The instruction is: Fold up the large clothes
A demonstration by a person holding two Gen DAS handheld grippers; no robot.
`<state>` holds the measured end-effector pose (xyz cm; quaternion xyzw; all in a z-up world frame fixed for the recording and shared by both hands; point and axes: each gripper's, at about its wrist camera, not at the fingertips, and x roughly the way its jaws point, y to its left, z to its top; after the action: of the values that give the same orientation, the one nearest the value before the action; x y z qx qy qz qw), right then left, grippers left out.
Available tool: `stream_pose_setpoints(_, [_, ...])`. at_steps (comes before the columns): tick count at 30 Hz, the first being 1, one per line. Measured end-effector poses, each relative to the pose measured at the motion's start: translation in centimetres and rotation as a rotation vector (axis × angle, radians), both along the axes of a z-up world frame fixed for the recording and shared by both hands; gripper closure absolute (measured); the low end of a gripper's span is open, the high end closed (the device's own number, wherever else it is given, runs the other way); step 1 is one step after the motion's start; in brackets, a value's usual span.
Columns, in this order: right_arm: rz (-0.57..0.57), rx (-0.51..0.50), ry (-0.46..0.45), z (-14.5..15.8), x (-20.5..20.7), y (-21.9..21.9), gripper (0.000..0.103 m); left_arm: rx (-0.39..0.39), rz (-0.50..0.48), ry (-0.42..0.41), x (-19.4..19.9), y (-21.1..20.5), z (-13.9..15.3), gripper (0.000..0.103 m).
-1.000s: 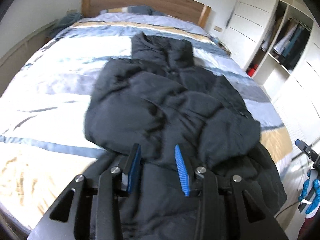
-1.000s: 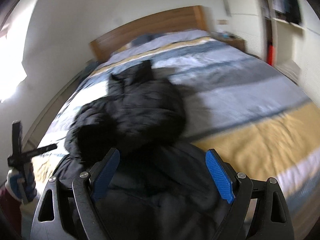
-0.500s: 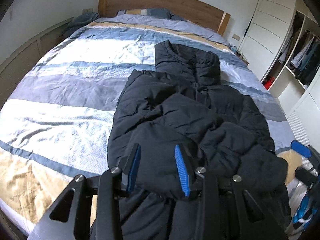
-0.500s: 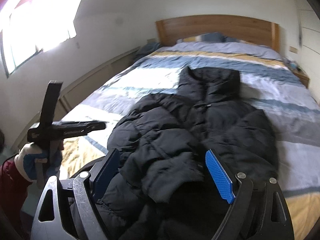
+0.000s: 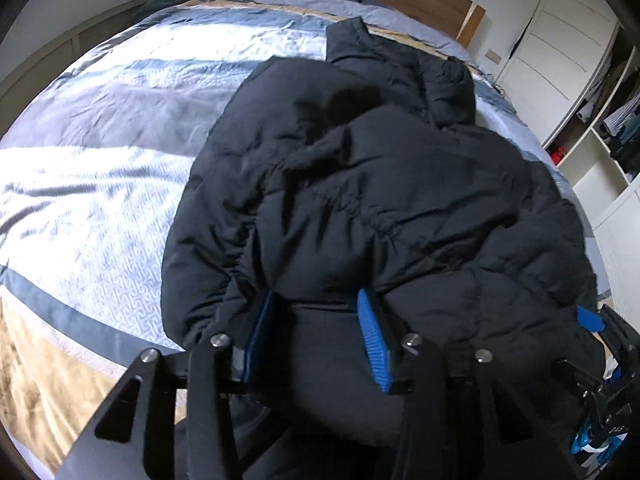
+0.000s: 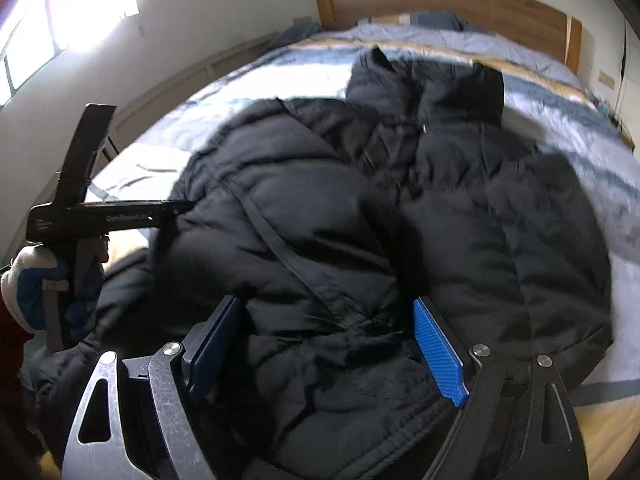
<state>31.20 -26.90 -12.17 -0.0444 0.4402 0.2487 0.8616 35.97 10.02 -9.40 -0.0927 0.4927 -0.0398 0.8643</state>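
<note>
A black puffer jacket (image 5: 360,184) lies crumpled on the bed, collar toward the headboard.

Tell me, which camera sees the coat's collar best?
The left wrist view: the black coat's collar is sharp against the pale striped bedspread. The right wrist view shows the collar too, only blurrier.

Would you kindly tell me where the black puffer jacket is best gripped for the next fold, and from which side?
Probably the bottom hem of the black puffer jacket, approached from the foot of the bed. The collar points toward the headboard, and the hem lies nearest both tongs, left and right, whose open jaws already straddle that bulky edge.
</note>
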Motion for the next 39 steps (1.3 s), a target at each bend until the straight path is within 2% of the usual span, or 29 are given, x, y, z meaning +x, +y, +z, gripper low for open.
stream_pose_setpoints(5, [-0.012, -0.001, 0.029, -1.4, 0.5, -0.3, 0.017, 0.045, -0.004, 0.020, 0.3, -0.9, 0.5, 0.060])
stream_pose_setpoints(13, [-0.049, 0.002, -0.017, 1.4, -0.9, -2.0, 0.017, 0.026, -0.001, -0.036, -1.0, -1.5, 3.9, 0.060])
stream_pose_setpoints(19, [-0.116, -0.022, 0.006, 1.0, -1.1, -3.5, 0.017, 0.032, -0.052, 0.019, -2.0, -4.3, 2.9, 0.060])
stream_pose_setpoints(21, [-0.135, -0.031, 0.023, 0.7, -1.4, -4.0, 0.017, 0.061, -0.066, 0.021, -2.7, -5.3, 2.9, 0.060])
stream_pose_setpoints(23, [-0.152, -0.055, 0.023, 0.7, -1.8, -4.4, 0.017, 0.055, -0.070, 0.017, -3.3, -5.5, 3.5, 0.060])
stream_pose_setpoints(29, [-0.207, -0.046, 0.001, 2.3, -4.4, -6.8, 0.017, 0.031, -0.059, -0.029, -6.2, -4.6, 6.8, 0.060])
stream_pose_setpoints(39, [-0.301, 0.057, -0.119, 8.7, -11.2, -12.1, 0.017, 0.013, -0.047, -0.125, -10.7, -2.9, 14.0, 0.060])
